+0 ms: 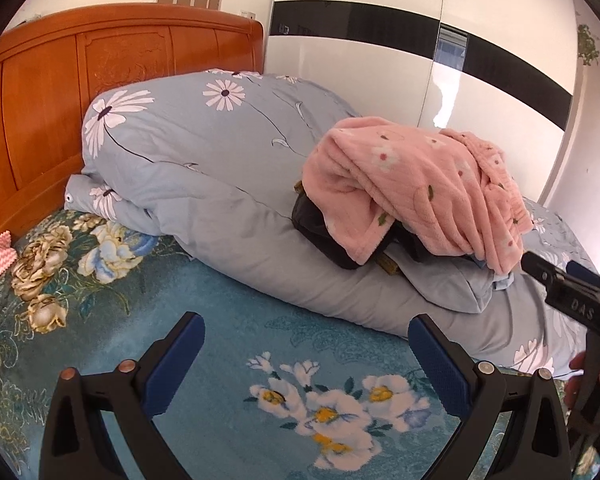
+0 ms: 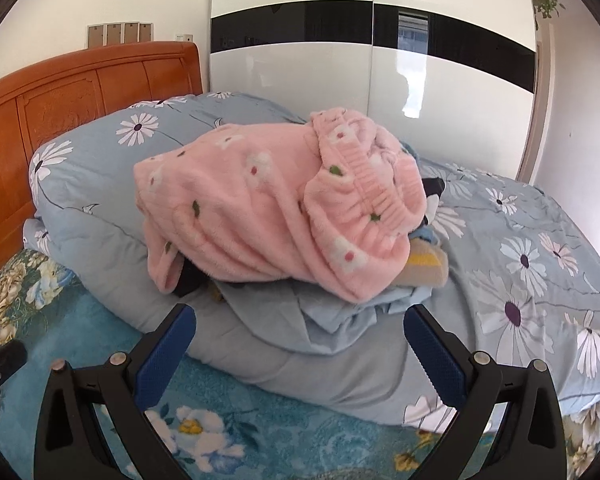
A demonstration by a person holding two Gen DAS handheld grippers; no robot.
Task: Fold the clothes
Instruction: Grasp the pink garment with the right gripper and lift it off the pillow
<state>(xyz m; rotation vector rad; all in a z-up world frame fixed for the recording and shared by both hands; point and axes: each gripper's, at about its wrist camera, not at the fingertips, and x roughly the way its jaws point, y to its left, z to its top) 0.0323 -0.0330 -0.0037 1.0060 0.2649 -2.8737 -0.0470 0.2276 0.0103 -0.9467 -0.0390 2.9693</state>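
Pink fleece garment (image 2: pixel 268 216) lies heaped on the folded quilt (image 2: pixel 100 200), over darker clothes. Likely soft, light, floppy; best pinched at the ribbed waistband (image 2: pixel 364 184). Left claw (image 1: pixel 306 344) and right claw (image 2: pixel 300 336) both spread apart, empty.

Wide-spread blue-padded right gripper (image 2: pixel 300 328) hovers empty; fluffy pink flowered fleece garment (image 2: pixel 268 208) heaped just beyond the jaws on the grey-blue daisy-print quilt (image 2: pixel 520 248).

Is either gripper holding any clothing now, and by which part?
Nothing is held. The left gripper and right gripper are both open and empty, short of the pink garment on the quilt.
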